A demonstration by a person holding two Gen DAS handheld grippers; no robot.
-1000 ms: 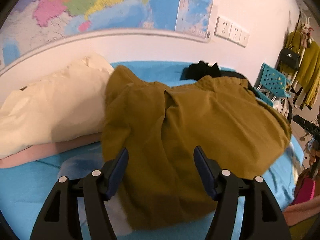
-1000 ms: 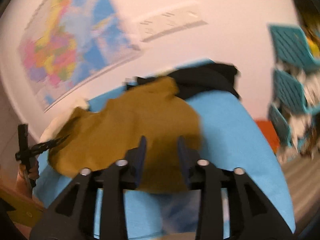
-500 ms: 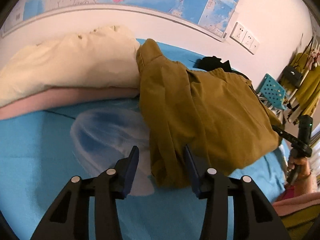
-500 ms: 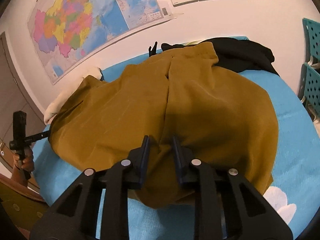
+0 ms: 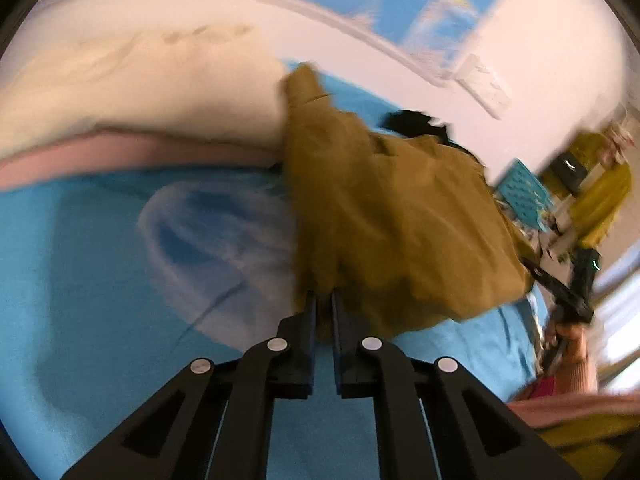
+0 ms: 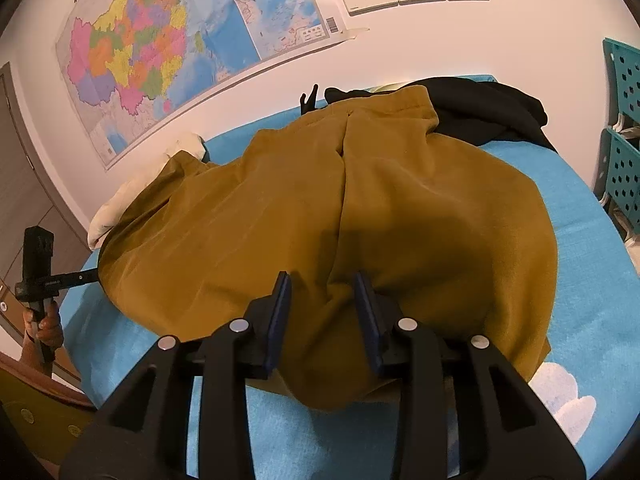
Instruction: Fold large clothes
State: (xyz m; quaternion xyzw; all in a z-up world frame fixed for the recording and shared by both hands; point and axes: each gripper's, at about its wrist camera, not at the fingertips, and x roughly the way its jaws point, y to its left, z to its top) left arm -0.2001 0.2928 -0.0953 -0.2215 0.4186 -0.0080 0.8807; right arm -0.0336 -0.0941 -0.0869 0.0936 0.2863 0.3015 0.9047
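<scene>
A large mustard-brown garment (image 5: pixel 400 216) lies spread on a blue bed (image 5: pixel 80 280); it also fills the right wrist view (image 6: pixel 320 208). My left gripper (image 5: pixel 323 300) is shut on the garment's near edge at its left corner. My right gripper (image 6: pixel 323 284) is open, its fingers resting over the garment's near hem, with cloth between them. The left gripper also shows at the far left of the right wrist view (image 6: pixel 40 276).
A cream pillow (image 5: pixel 132 88) on a pink one (image 5: pixel 120 156) lies at the bed's left. A black garment (image 6: pixel 488 112) lies at the far edge by the wall. Teal crates (image 6: pixel 624 160) stand at the right. A map (image 6: pixel 160 48) hangs on the wall.
My left gripper has closed from open onto the garment's edge. My right gripper has opened wider over the hem.
</scene>
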